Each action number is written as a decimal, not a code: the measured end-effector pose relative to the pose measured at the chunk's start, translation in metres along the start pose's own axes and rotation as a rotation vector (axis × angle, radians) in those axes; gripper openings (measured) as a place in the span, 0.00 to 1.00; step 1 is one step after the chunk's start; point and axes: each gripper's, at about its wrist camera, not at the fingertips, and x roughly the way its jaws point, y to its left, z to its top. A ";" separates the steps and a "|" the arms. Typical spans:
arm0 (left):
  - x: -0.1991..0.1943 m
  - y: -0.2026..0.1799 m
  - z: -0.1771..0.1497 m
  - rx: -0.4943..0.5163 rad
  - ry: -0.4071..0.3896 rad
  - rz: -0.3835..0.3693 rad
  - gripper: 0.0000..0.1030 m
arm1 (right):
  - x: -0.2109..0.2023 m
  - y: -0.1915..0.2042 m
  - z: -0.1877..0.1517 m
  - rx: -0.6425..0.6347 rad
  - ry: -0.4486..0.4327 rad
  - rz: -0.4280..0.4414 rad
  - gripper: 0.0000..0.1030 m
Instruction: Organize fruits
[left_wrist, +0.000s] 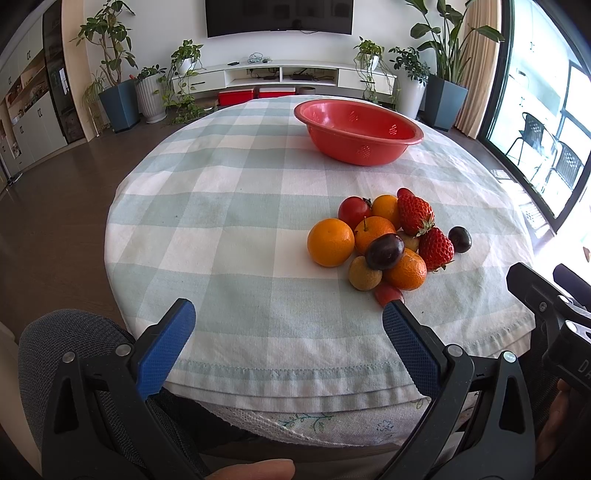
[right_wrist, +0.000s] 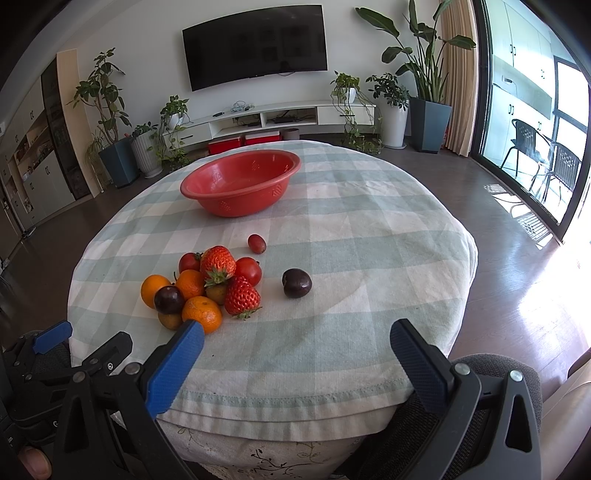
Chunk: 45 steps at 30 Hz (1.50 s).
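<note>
Red colander (right_wrist: 240, 182): empty, at the counter's (right_wrist: 351, 236) far side, beyond the fruit
Fruit pile (left_wrist: 384, 240): near edge, ahead-right of left hand-held gripper (left_wrist: 288, 321)
Lone plum (right_wrist: 297, 283): nearest right hand-held gripper (right_wrist: 295, 339), straight ahead
Both hand-held grippers: spread wide, holding nothing

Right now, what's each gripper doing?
Left gripper: open, holding nothing, at the near table edge.
Right gripper: open, holding nothing, beside the fruit pile.

White wall, mounted TV (right_wrist: 255, 46), low console (right_wrist: 273, 118), potted plants, dark wood floor, sunlit glass doors (right_wrist: 535, 122).
</note>
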 end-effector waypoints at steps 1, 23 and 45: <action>0.000 0.000 0.000 0.000 0.000 0.000 1.00 | 0.000 0.000 0.000 0.000 0.000 0.000 1.00; 0.012 0.015 -0.005 -0.026 -0.006 -0.102 1.00 | 0.009 -0.022 -0.002 0.037 -0.015 0.022 1.00; 0.047 0.043 0.027 0.062 0.182 -0.093 1.00 | 0.039 -0.048 0.012 0.128 0.147 0.200 0.81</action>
